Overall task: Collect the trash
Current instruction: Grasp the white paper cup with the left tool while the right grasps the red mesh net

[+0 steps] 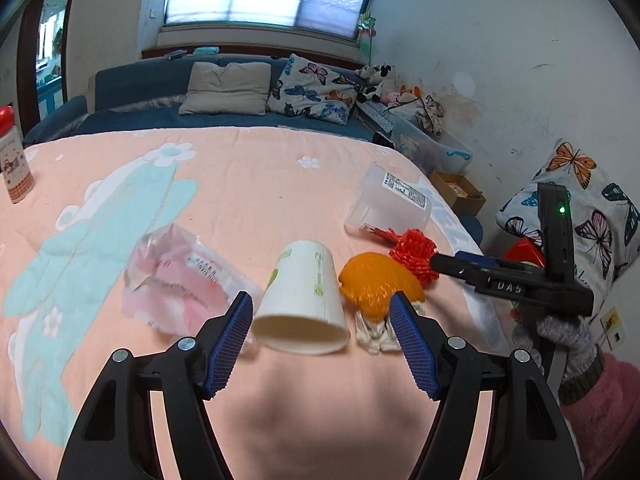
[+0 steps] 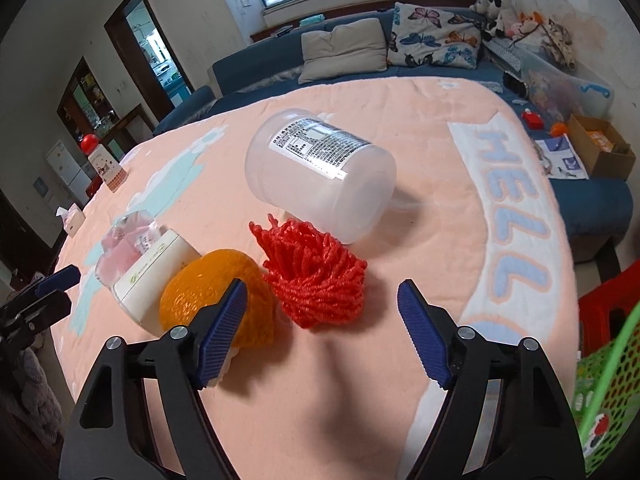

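Observation:
On the pink blanket point(image 1: 248, 184) lie a white paper cup point(image 1: 304, 300) on its side, a clear plastic wrapper point(image 1: 176, 280), an orange peel point(image 1: 378, 282), a red net ball point(image 1: 414, 256) and a clear plastic tub point(image 1: 390, 202). My left gripper point(image 1: 322, 338) is open, its fingers either side of the cup's mouth. My right gripper point(image 2: 320, 332) is open just in front of the red net ball point(image 2: 316, 272), with the peel point(image 2: 216, 300) behind its left finger. The tub point(image 2: 320, 176), cup point(image 2: 154, 276) and wrapper point(image 2: 128, 240) also show there.
A crumpled tissue point(image 1: 376, 334) lies under the peel. A red-capped bottle point(image 1: 14, 160) stands at the far left. A green mesh basket point(image 2: 608, 392) and red stool point(image 2: 608, 304) sit at the right edge. A blue sofa point(image 1: 180, 92) with pillows is behind.

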`<state>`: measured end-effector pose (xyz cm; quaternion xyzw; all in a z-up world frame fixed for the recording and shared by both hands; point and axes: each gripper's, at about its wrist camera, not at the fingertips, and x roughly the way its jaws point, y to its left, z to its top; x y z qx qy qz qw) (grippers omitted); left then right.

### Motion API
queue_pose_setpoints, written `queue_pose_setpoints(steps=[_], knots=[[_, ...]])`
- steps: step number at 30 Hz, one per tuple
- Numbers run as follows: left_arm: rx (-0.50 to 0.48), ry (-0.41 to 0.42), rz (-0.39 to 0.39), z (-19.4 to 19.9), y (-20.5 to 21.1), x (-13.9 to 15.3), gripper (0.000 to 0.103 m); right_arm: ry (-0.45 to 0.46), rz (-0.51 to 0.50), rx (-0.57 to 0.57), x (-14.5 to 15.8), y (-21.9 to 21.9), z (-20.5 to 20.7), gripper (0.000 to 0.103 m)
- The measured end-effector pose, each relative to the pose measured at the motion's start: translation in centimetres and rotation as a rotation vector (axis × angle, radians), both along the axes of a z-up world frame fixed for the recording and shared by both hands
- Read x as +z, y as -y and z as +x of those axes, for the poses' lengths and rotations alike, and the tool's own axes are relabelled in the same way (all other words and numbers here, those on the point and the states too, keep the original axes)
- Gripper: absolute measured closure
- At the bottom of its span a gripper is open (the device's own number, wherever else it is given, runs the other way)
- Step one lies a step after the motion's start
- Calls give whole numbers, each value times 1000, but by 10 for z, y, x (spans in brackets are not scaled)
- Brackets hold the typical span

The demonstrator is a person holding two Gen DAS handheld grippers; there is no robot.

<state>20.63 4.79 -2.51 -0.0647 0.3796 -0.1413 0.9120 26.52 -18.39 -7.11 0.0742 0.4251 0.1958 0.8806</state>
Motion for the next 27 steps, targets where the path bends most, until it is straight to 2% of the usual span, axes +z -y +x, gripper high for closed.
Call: queue_pose_setpoints(steps=[8, 13, 17, 27], knots=[[-30, -66, 12, 36, 8, -13, 35, -30, 1, 7, -13, -11, 21, 28], [-54, -100, 35, 51, 16, -21, 35, -69, 3, 25, -25, -13, 26, 41], [-71, -118, 54, 59, 21, -28, 35, -56, 4, 29, -24, -11, 21, 46], [-76, -154, 75, 75, 21, -39, 37, -8, 0, 16, -8, 6, -1, 46]])
